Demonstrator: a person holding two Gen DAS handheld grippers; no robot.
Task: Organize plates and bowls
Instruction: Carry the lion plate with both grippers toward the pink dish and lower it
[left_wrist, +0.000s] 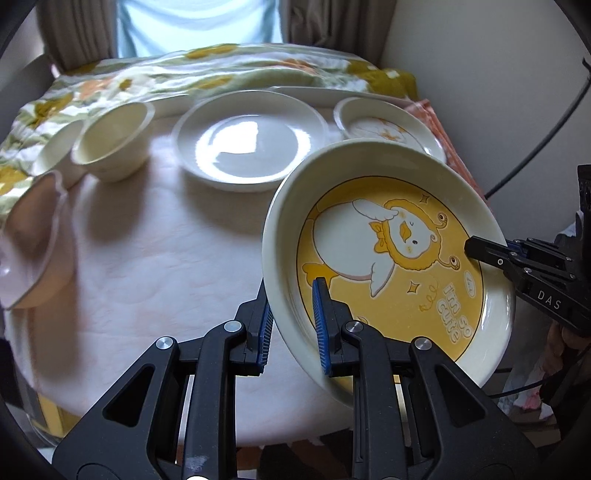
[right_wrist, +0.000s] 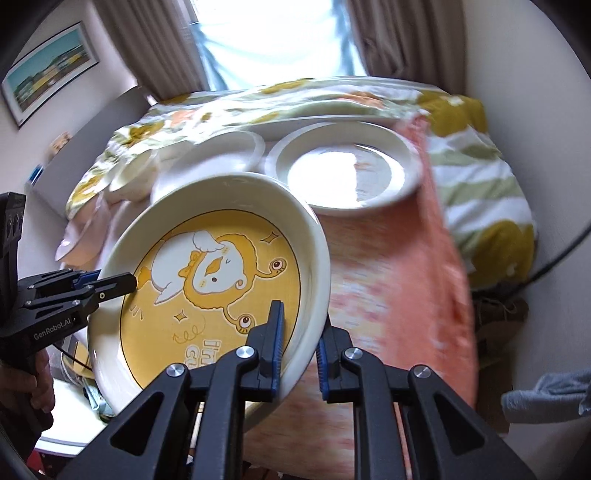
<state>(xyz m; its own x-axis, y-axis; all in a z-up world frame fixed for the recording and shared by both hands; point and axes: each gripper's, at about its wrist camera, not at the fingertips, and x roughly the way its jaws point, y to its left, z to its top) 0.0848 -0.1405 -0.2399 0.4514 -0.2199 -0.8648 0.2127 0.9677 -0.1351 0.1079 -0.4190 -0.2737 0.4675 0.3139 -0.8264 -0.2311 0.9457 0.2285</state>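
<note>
You hold both grippers angled steeply down over the table (left_wrist: 155, 240), one on each side of the duck plate (left_wrist: 388, 258). Your left gripper (left_wrist: 291, 325) is nearly closed, its blue pads pinching the plate's near-left rim, one pad inside the dish and one outside. Your right gripper (right_wrist: 299, 347) is clamped just as tightly on the opposite rim, and in the left wrist view it reaches in from the right edge. The plate hangs tilted between the two, clear of the table, over its near right corner. Your left hand (right_wrist: 33, 384) shows on the handle at the lower left of the right wrist view. Behind the held plate, a plain white plate (left_wrist: 251, 144) sits toward the table's far edge, with a second duck-printed plate (left_wrist: 384, 125) at the far right corner. Two cream bowls (left_wrist: 114, 140) stand near the far left edge, and a pink bowl (left_wrist: 29, 243) rests at the left edge. A floral blanket (left_wrist: 221, 70) lies beyond the table.
</note>
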